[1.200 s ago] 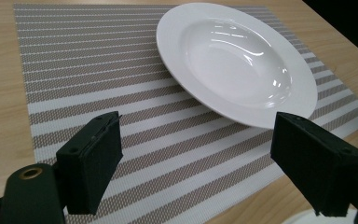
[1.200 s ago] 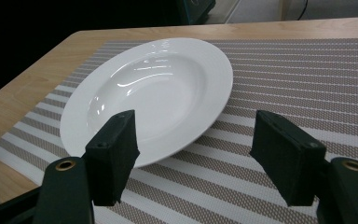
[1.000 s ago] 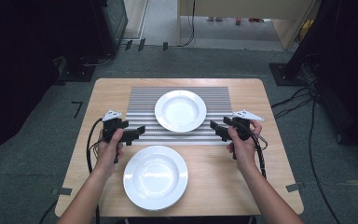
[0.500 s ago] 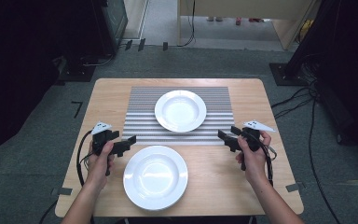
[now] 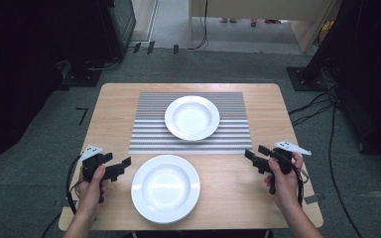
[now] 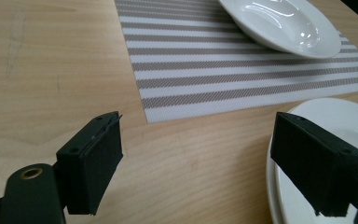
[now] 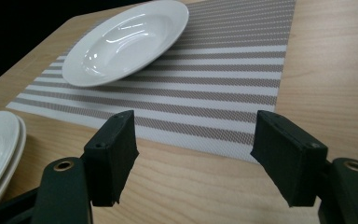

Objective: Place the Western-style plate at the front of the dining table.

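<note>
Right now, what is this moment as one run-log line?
left gripper: open, empty, beside near plates | right gripper: open, empty | far plate: on striped mat | contact: none

near plate [image 6: 335, 121]: cut by right edge | far plate [image 6: 279, 23]: cut by top edge

Left tongs [image 5: 121, 164] and right tongs [image 5: 254, 155] are held low with jaws spread wide, pointing inward.

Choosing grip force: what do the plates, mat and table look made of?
Far plate and near plate: likely glazed ceramic, white with glossy highlights. Mat: seemingly woven vinyl or fabric, visible mesh texture. Table: light wood or laminate, showing grain.
</note>
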`<control>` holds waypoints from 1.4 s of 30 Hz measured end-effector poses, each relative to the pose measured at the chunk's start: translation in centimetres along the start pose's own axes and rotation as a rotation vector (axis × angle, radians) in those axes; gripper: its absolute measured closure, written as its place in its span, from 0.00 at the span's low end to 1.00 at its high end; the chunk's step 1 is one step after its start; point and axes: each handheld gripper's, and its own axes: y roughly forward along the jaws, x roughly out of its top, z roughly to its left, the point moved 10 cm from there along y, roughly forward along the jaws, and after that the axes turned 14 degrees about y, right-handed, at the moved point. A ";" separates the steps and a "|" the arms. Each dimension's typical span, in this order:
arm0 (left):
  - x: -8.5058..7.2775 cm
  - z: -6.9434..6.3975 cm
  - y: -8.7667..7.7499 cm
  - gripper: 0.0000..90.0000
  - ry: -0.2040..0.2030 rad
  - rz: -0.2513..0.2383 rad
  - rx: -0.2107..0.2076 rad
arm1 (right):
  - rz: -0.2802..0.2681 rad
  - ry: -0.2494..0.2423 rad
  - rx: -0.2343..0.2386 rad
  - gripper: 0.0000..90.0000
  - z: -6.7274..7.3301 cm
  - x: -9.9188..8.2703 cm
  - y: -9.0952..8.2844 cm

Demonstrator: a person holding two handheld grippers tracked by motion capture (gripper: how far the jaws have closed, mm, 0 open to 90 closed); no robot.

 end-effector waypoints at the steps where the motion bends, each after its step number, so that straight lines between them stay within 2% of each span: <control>1: -0.3 0.1 -0.1 0.18 -0.004 0.002 0.001 | 0.001 0.000 -0.004 0.34 -0.2 -0.2 -0.2; 5: -1.7 0.6 -0.9 0.18 -0.017 0.015 0.020 | -0.005 -0.015 -0.018 0.34 -1.0 -1.1 -1.1; 13: -4.6 2.1 -2.4 0.18 -0.035 0.046 0.068 | 0.002 0.013 -0.068 0.34 -3.8 -2.9 -3.3; 18: -6.2 2.8 -3.3 0.18 -0.071 0.049 0.073 | -0.002 0.017 -0.100 0.34 -5.4 -3.8 -4.9; 21: -7.0 3.0 -3.7 0.18 -0.072 0.059 0.083 | 0.002 0.016 -0.112 0.34 -6.1 -4.3 -5.7; 31: -8.2 4.6 -5.1 0.18 -0.101 0.052 0.123 | -0.001 0.017 -0.141 0.33 -8.1 -4.9 -7.6; 38: -8.8 5.8 -6.0 0.18 -0.089 0.054 0.177 | -0.012 0.031 -0.180 0.33 -9.9 -5.2 -8.7; 40: -9.0 6.1 -6.2 0.18 -0.069 0.064 0.202 | -0.012 0.034 -0.194 0.33 -10.4 -5.3 -9.0; 42: -9.2 6.1 -6.2 0.18 -0.060 0.070 0.209 | -0.010 0.035 -0.208 0.33 -10.9 -5.4 -9.2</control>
